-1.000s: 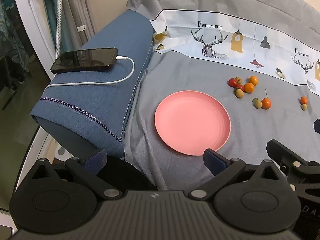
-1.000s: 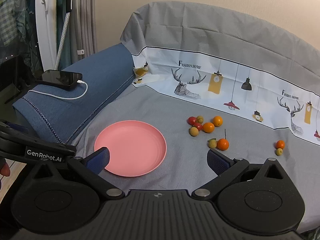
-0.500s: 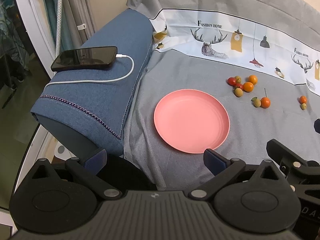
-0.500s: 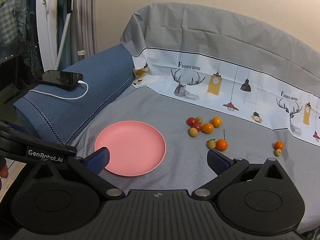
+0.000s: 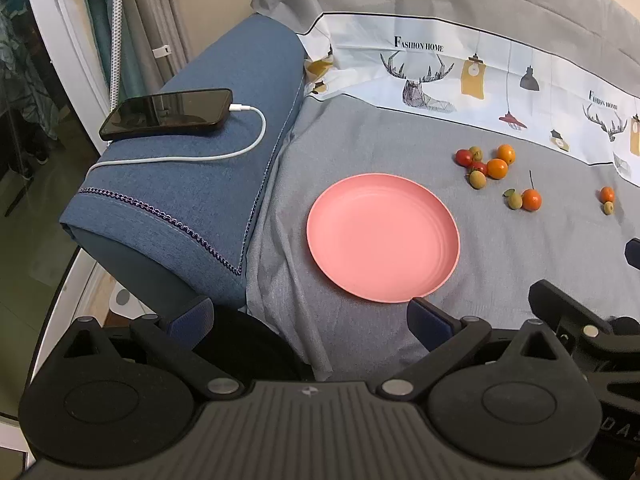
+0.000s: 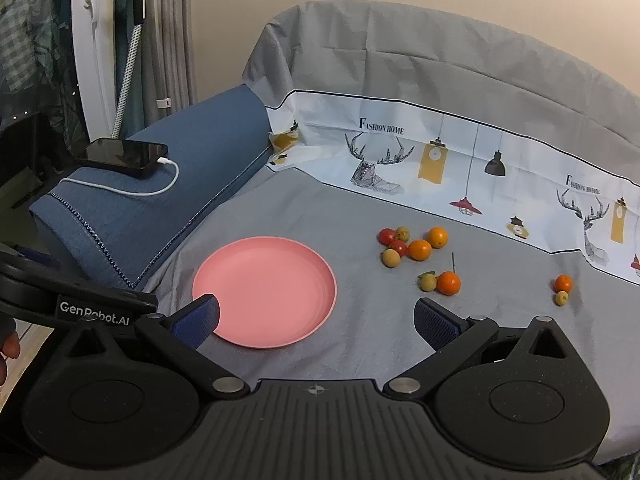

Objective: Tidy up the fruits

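Both my claws, left claw (image 5: 308, 314) and right claw (image 6: 316, 318), gape empty; the small round orange and green fruits (image 6: 416, 249) may roll off the soft grey cloth if nudged.

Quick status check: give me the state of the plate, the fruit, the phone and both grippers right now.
Plate: empty, flat on the grey cloth.
Fruit: loose on the cloth in three clusters, none on the plate.
Phone: screen dark, cable plugged in, on the blue armrest.
Left gripper: open, empty.
Right gripper: open, empty.
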A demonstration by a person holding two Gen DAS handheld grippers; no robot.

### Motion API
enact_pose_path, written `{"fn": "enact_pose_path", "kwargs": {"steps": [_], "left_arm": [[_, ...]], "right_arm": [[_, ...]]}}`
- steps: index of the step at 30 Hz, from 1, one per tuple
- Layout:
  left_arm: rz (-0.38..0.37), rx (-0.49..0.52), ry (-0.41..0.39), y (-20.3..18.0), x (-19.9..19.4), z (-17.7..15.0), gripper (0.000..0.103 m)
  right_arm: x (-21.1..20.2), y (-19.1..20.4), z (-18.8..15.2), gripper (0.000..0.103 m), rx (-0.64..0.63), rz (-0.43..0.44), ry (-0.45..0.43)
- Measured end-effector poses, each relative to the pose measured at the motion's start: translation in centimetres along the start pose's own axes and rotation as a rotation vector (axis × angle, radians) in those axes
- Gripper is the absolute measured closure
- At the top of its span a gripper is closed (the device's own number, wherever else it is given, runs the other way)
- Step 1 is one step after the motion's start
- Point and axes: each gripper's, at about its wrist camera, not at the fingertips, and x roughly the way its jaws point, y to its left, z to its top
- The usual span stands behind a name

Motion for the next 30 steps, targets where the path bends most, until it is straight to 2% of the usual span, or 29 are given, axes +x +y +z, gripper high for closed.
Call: {"fn": "enact_pose_path", "kwargs": {"steps": [11, 14, 17, 22, 30], "left_arm": [[0.007, 0.013, 0.031, -0.5, 0.9, 0.4, 0.000], [0.003, 0.022, 0.047, -1.0, 1.4, 0.6, 0.000], [0.020, 0.049, 0.064, -1.7, 2.0, 0.7, 0.000], [0.028, 0.082, 0.094, -3.4, 3.4, 1.5, 0.000], [-0.037, 0.133, 0.087, -8.6, 5.7, 4.4, 0.000]], "right_arm": [[1.1, -0.4, -0.5, 0.000, 0.001, 0.025, -0.022], [1.6, -1.0, -0.6, 0.000, 0.019, 0.029, 0.005], [2.1, -2.3, -0.5, 0.001, 0.089, 0.050, 0.037], [3.3, -5.2, -1.1, 0.000, 0.143, -0.027, 0.051], [5.9, -11.9, -2.3, 0.001, 0.264, -0.163, 0.058]]}}
